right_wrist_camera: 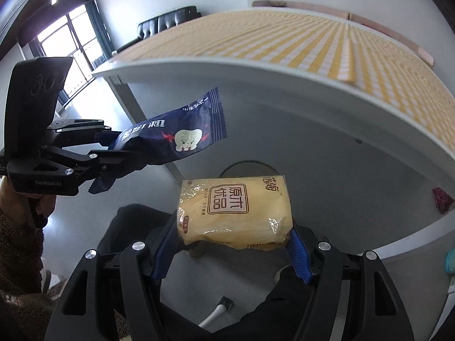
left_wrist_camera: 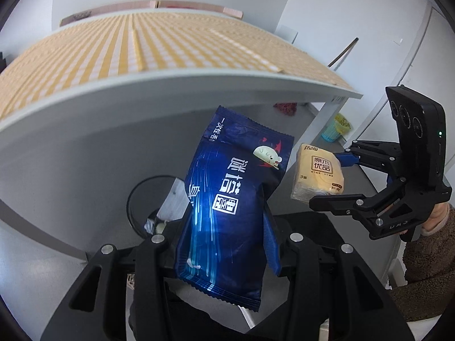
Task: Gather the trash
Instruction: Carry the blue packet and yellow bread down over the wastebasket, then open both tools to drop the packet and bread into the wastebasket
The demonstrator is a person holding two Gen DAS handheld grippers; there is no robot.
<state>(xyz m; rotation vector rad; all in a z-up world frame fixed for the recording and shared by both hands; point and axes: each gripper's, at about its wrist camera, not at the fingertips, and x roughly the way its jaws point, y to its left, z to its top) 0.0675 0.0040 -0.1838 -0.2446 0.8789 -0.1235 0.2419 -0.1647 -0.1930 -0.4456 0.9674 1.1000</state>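
My left gripper (left_wrist_camera: 227,227) is shut on a dark blue snack wrapper (left_wrist_camera: 227,187) that stands up between its fingers. Seen from the right wrist, the same gripper (right_wrist_camera: 125,150) holds the wrapper (right_wrist_camera: 173,133) at the left. My right gripper (right_wrist_camera: 233,233) is closed on a yellow tissue pack (right_wrist_camera: 236,210), its blue pads pressing both ends. From the left wrist it (left_wrist_camera: 327,176) is at the right with the pack (left_wrist_camera: 318,176). Both hang in front of the table, above the floor. Below them is a round black bin rim (left_wrist_camera: 129,199) with pale trash inside.
A table with a yellow checked cloth and grey edge (left_wrist_camera: 199,82) spans the top of both views. A teal basket (left_wrist_camera: 331,133) and a red bundle (left_wrist_camera: 284,108) lie on the floor beyond its leg. A black sofa (right_wrist_camera: 167,22) stands by the window. A white cable (right_wrist_camera: 216,312) lies below.
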